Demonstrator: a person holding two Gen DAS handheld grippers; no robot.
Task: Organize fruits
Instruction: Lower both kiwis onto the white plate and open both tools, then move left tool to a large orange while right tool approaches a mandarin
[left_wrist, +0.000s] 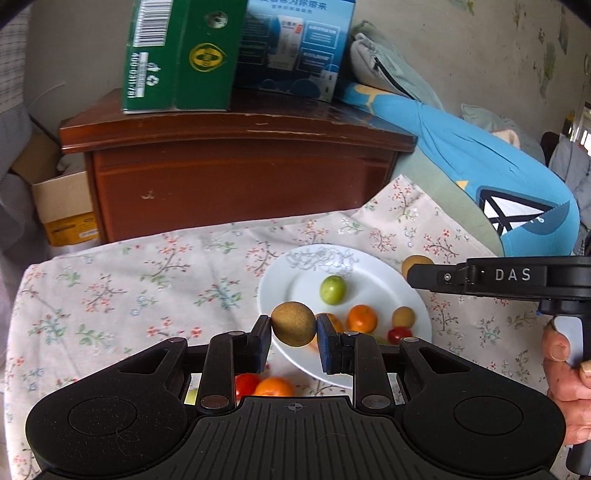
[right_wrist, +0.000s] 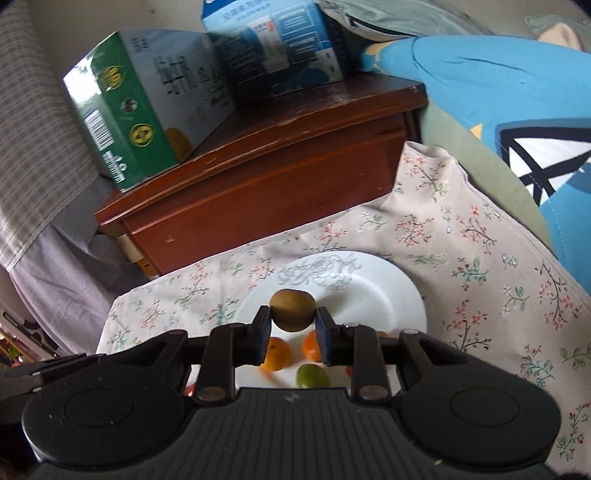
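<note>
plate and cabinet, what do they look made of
Plate: likely glazed ceramic, glossy white with a grey printed scribble pattern near the rim. Cabinet: seemingly wood with a reddish-brown varnish, shiny on top, with pale chips and scuffs along its front edge.

A beige cloth (left_wrist: 147, 280) printed with small pink and green flower sprigs fills the lower half of the frame. On it a white plate (left_wrist: 373, 273) carries a grey scribbled motif near its far rim. Two brown kiwis (left_wrist: 293, 324) (right_wrist: 293, 309), a green fruit (left_wrist: 332, 289), orange tangerines (left_wrist: 362, 318) and a red tomato (left_wrist: 399, 334) show. Upper left, a green box (left_wrist: 184, 55) with a yellow emblem stands beside a blue box (left_wrist: 295, 44) on a reddish-brown cabinet (left_wrist: 229, 177).
</note>
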